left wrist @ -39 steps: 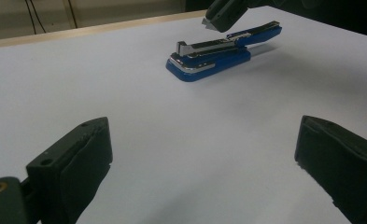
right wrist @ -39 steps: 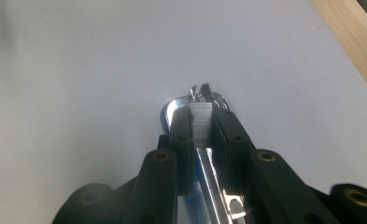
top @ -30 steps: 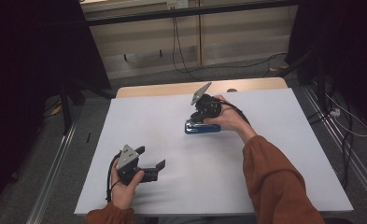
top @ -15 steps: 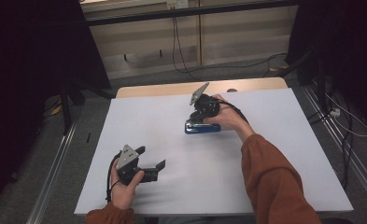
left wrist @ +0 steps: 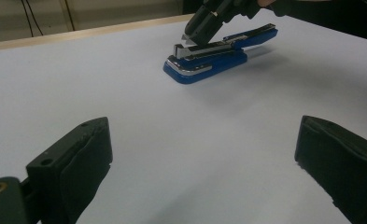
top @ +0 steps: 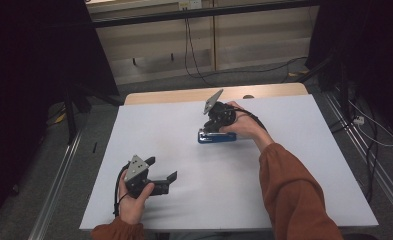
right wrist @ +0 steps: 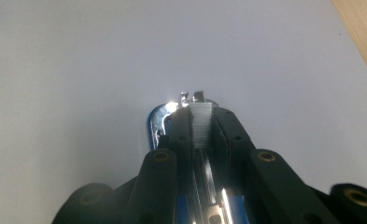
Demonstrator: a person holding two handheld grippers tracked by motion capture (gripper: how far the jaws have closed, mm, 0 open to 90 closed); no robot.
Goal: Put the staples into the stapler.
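A blue stapler (top: 219, 138) lies on the white table top (top: 294, 170), right of centre, with its blue lid (left wrist: 253, 33) hinged up off the metal magazine. My right gripper (top: 207, 130) points down at the stapler's left end. In the right gripper view it (right wrist: 201, 111) is shut on a silver strip of staples (right wrist: 201, 120), just above the stapler's chrome nose (right wrist: 157, 120). The left gripper view shows those jaws touching the front of the magazine (left wrist: 204, 48). My left gripper (top: 160, 169) rests near the front left, open and holding nothing, its pads (left wrist: 81, 154) wide apart.
A strip of bare wood (top: 184, 95) runs along the table's far edge. Cables (top: 374, 135) lie on the floor to the right, and metal rails (top: 59, 200) run along the left side. Dark curtains stand at both sides.
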